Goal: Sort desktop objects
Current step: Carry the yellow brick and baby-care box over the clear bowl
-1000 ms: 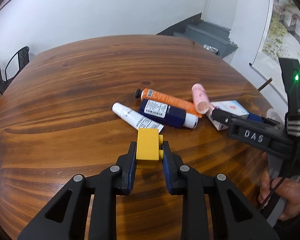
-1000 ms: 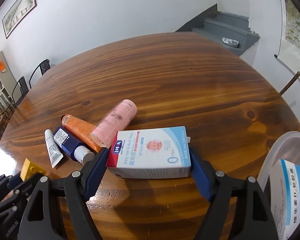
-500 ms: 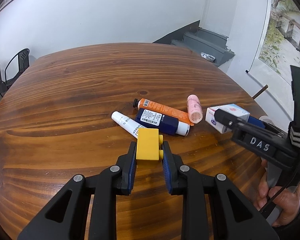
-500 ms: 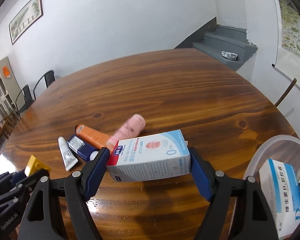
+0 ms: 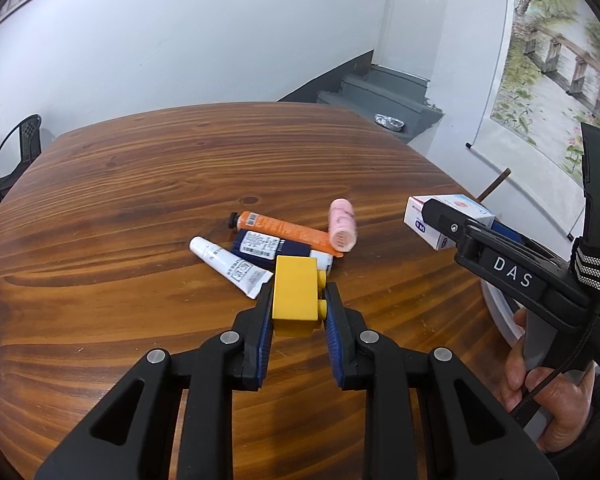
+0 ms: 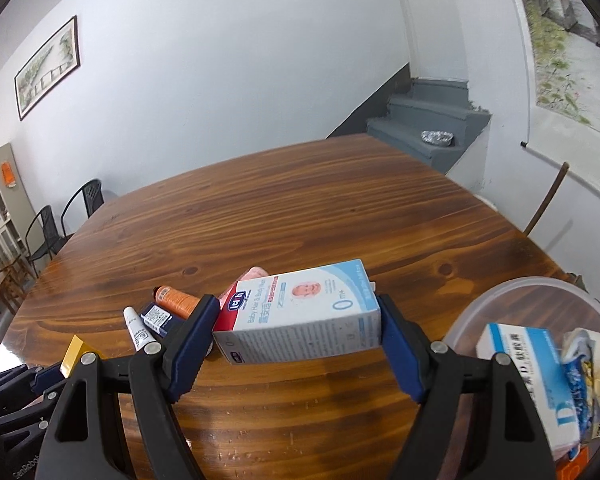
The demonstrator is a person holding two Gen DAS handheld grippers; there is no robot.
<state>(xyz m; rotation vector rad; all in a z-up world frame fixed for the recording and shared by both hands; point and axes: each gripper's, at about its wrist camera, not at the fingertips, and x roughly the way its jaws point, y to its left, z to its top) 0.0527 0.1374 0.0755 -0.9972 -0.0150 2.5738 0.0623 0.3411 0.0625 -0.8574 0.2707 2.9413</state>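
White walls and grey steps back a round table (image 5: 140, 208) of glossy, grained brown wood. My left gripper (image 5: 296, 300) pinches a yellow plastic brick (image 5: 294, 294) between its blue ribbed pads, two round studs facing the right pad; the brick is clear of the wood. My right gripper (image 6: 300, 320) clamps a white-and-blue cardboard box (image 6: 300, 312) by its ends, tilted and off the surface. Four items lie clustered on the table: a white tube (image 5: 228, 266), a navy tube (image 5: 268, 250), an orange tube (image 5: 284, 230) and a pink cylinder (image 5: 342, 230). At my right sits a translucent round tub (image 6: 500, 292) holding a carton (image 6: 528, 380).
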